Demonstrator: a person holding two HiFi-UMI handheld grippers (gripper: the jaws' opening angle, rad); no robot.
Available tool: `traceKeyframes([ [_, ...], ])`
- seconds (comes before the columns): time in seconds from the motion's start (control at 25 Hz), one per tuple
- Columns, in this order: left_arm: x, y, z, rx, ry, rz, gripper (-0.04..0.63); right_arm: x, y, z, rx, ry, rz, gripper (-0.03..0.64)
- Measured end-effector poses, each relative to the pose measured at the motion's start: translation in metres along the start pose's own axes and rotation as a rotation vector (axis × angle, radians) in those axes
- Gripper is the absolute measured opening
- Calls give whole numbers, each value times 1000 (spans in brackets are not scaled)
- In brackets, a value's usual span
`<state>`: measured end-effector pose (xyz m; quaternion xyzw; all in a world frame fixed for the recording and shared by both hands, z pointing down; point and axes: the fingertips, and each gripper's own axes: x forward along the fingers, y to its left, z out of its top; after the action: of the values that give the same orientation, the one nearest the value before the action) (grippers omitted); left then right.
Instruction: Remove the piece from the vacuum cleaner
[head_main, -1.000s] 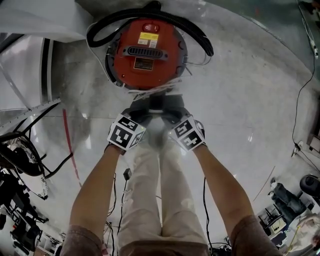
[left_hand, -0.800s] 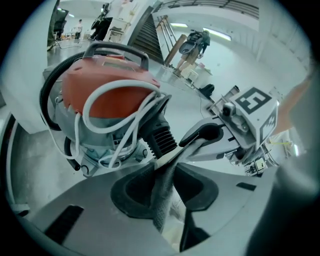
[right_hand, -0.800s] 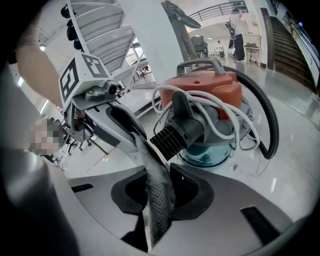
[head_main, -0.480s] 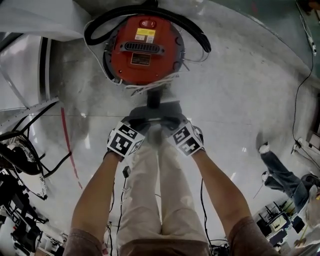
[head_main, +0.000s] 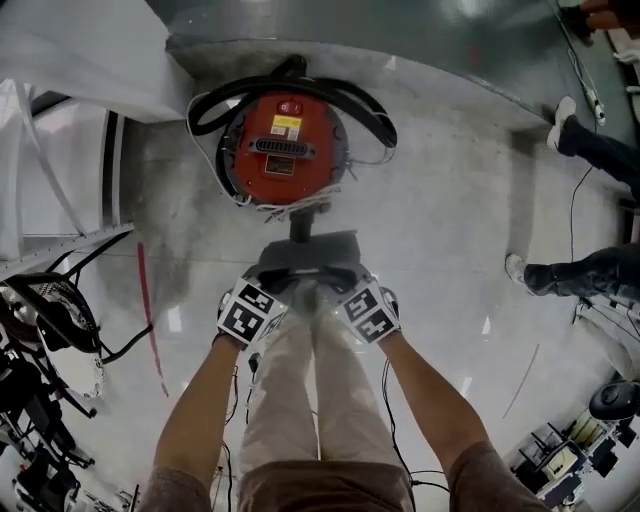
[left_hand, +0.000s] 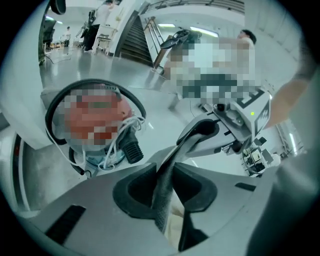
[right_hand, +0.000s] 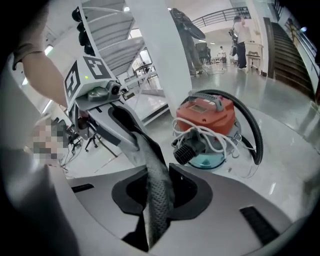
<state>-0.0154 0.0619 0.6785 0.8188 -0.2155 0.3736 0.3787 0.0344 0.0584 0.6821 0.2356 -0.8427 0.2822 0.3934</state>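
A red round vacuum cleaner (head_main: 285, 150) stands on the floor with a black hose (head_main: 375, 105) looped round it and a black ribbed stub (head_main: 300, 222) on its near side. Just short of that stub hangs a flat grey textured piece (head_main: 310, 248), held between both grippers. My left gripper (head_main: 283, 275) is shut on its left side and my right gripper (head_main: 340, 273) on its right. In the left gripper view the piece (left_hand: 172, 157) runs edge-on out of the jaws (left_hand: 167, 175) to the right gripper (left_hand: 200, 132). The right gripper view mirrors this: piece (right_hand: 152, 165), own gripper (right_hand: 160, 182), vacuum cleaner (right_hand: 207, 112).
A white cord (head_main: 290, 205) is bunched on the vacuum's near side. Two people's legs (head_main: 590, 150) stand on the floor at the right. Black equipment and cables (head_main: 45, 320) crowd the left. A white structure (head_main: 70, 60) fills the top left.
The grey piece and both grippers have drawn back from the vacuum toward the person, baring the black stub between them. People's legs have come into view at the right.
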Motion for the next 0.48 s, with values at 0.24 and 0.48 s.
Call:
traceKeyframes([
  [0.24,-77,-33,53,38,-40,34,86,-73,20,62,-31,-54,-2,55],
  [0.48,-165,-65,127,56,-118,10,84,-156,26,150,-72,-157,-39,58],
])
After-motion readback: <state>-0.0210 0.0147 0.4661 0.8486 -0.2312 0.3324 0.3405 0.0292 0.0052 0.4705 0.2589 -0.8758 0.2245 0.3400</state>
